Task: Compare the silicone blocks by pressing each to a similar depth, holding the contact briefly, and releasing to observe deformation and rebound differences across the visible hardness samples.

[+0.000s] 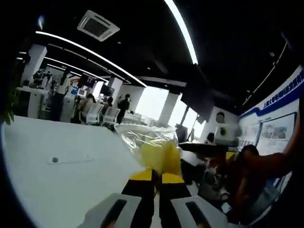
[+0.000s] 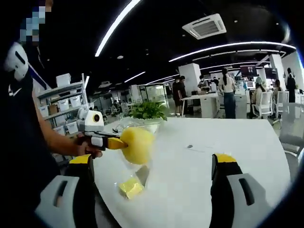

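My left gripper (image 1: 156, 176) has its yellow-tipped jaws closed on a soft yellow silicone block (image 1: 160, 156) wrapped in a clear plastic bag (image 1: 142, 135), held up above the white table (image 1: 57, 190). In the right gripper view the left gripper (image 2: 114, 142) comes in from the left, pinching that rounded yellow block (image 2: 138, 145) in mid-air. Below it a smaller yellow block (image 2: 130, 188) lies on the table (image 2: 190, 190). My right gripper (image 2: 152, 161) stands wide open, its jaws far apart on either side of the scene, holding nothing.
A person's arm (image 2: 57, 142) holds the left gripper. A potted plant (image 2: 148, 110) stands at the table's far edge, and a small dark dot (image 2: 190, 147) marks the tabletop. Shelves with boxes (image 2: 64, 102) stand left; people and chairs (image 2: 228, 95) are far behind.
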